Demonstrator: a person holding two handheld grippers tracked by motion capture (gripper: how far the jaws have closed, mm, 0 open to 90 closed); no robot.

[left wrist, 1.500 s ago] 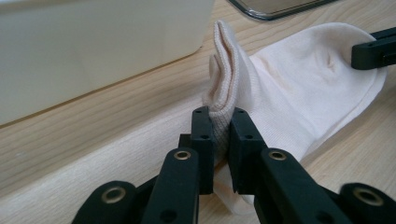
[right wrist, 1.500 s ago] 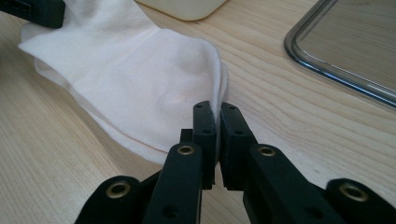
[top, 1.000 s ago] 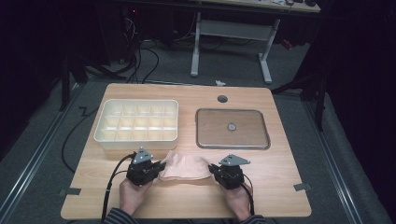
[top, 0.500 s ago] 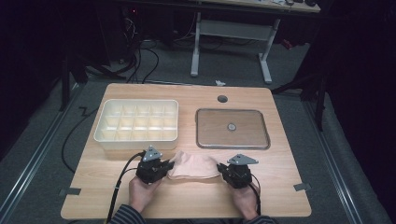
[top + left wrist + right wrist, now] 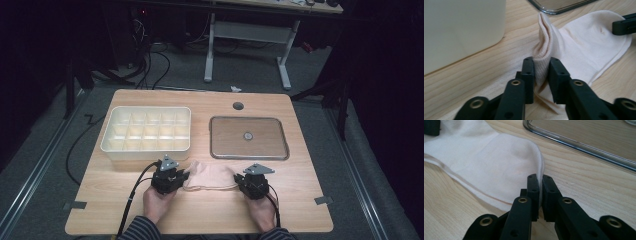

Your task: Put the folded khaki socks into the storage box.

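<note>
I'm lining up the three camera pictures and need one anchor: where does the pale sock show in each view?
High view: the sock lies at the table's near edge, stretched between the left gripper and the right gripper.
Left gripper view: centre to upper right, a bunched fold pinched between the fingers.
Right gripper view: upper left, its edge pinched at centre.
Shared landmark: the metal tray just beyond the sock.
</note>
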